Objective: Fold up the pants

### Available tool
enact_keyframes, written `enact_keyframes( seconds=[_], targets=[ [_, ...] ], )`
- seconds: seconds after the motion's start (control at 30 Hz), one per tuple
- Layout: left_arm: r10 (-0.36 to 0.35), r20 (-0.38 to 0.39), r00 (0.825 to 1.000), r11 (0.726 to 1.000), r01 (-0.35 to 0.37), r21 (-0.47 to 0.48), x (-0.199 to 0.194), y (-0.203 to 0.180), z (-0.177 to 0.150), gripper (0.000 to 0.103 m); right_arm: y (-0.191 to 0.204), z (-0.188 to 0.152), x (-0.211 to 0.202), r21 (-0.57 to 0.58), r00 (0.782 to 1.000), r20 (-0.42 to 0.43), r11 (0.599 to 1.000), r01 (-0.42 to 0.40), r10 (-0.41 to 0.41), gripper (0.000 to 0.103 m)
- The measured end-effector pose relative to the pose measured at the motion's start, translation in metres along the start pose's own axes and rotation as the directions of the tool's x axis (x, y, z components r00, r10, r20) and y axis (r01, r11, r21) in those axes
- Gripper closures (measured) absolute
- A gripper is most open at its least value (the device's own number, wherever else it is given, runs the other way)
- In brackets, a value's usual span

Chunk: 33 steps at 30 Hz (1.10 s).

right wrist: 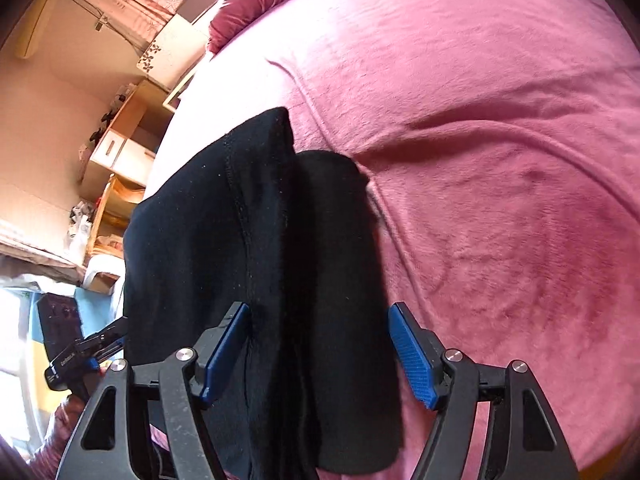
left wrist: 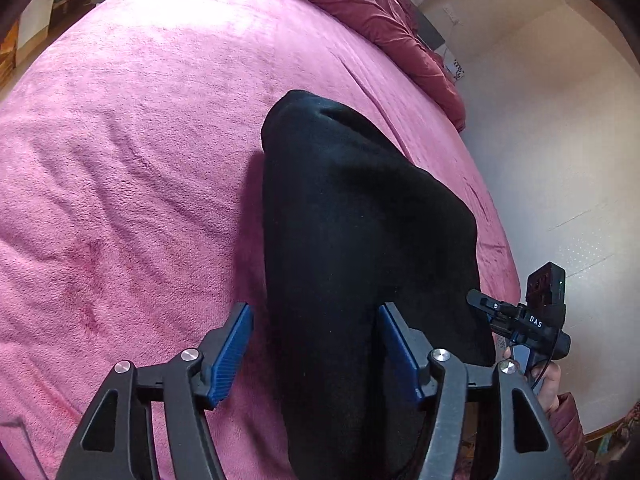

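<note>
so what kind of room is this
Most likely a bedroom: the black pants lie on a bed covered with a pink fleece blanket, a bunched dark red duvet sits at its far end, and wooden shelves with drawers stand beside it.

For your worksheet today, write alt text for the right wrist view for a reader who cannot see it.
Black pants lie bunched on a pink bed cover, between the open blue-padded fingers of the right gripper. Wooden shelves stand at left.

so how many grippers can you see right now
2. The left gripper is open around the pants on the bed; the right gripper is open around the same pants from the other side.
</note>
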State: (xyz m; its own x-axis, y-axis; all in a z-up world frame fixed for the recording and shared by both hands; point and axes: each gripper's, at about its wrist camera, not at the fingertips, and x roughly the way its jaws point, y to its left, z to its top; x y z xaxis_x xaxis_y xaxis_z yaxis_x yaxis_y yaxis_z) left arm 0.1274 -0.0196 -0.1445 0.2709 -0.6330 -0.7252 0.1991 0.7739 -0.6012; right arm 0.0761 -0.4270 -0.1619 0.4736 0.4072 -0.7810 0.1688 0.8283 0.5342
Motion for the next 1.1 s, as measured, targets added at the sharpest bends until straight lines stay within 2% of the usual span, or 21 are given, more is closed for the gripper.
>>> enact_keyframes(
  seconds=[0.13, 0.3, 0.4, 0.43, 0.53, 0.63, 0.87, 0.97, 1.1],
  targets=[
    [-0.026, -0.014, 1.000, 0.999, 0.026, -0.029, 0.008, 0.004, 0.005, 0.036, -0.006, 0.004, 0.014, 0.005, 0.999, -0.036, 1.000, -0.028, 0.029, 0.030],
    [-0.064, -0.047, 0.997, 0.994, 0.060, -0.090, 0.020, 0.012, 0.008, 0.037, -0.004, 0.004, 0.024, -0.024, 0.999, -0.042, 0.999, -0.028, 0.027, 0.039],
    [-0.105, -0.066, 0.992, 0.987, 0.095, -0.128, 0.026, 0.017, 0.007, 0.046, -0.001, 0.001, 0.025, -0.034, 0.999, -0.037, 0.999, -0.033, 0.031, 0.047],
    [-0.127, -0.070, 0.989, 0.984, 0.117, -0.134, 0.028, 0.018, 0.007, 0.054, 0.000, -0.001, 0.024, -0.037, 0.999, -0.033, 0.999, -0.034, 0.033, 0.049],
    [-0.141, -0.056, 0.988, 0.985, 0.134, -0.110, 0.025, 0.014, 0.007, 0.063, 0.010, -0.005, 0.022, -0.053, 0.999, -0.022, 0.998, -0.026, 0.024, 0.055],
    [-0.143, -0.039, 0.989, 0.987, 0.140, -0.074, 0.018, 0.009, 0.008, 0.068, 0.019, -0.004, 0.016, -0.067, 1.000, -0.009, 0.998, -0.017, 0.016, 0.059],
    [-0.135, 0.021, 0.991, 0.991, 0.135, -0.015, -0.014, 0.001, 0.014, 0.069, 0.047, 0.009, 0.016, -0.115, 0.999, 0.011, 0.992, -0.045, 0.047, 0.061],
    [-0.123, 0.056, 0.991, 0.992, 0.124, -0.004, -0.031, 0.009, 0.026, 0.069, 0.066, 0.024, 0.027, -0.135, 0.997, 0.016, 0.988, -0.070, 0.072, 0.061],
    [-0.074, 0.099, 0.992, 0.997, 0.074, 0.001, -0.048, 0.025, 0.053, 0.069, 0.097, 0.051, 0.053, -0.156, 0.996, 0.004, 0.984, -0.088, 0.089, 0.061]
  ],
)
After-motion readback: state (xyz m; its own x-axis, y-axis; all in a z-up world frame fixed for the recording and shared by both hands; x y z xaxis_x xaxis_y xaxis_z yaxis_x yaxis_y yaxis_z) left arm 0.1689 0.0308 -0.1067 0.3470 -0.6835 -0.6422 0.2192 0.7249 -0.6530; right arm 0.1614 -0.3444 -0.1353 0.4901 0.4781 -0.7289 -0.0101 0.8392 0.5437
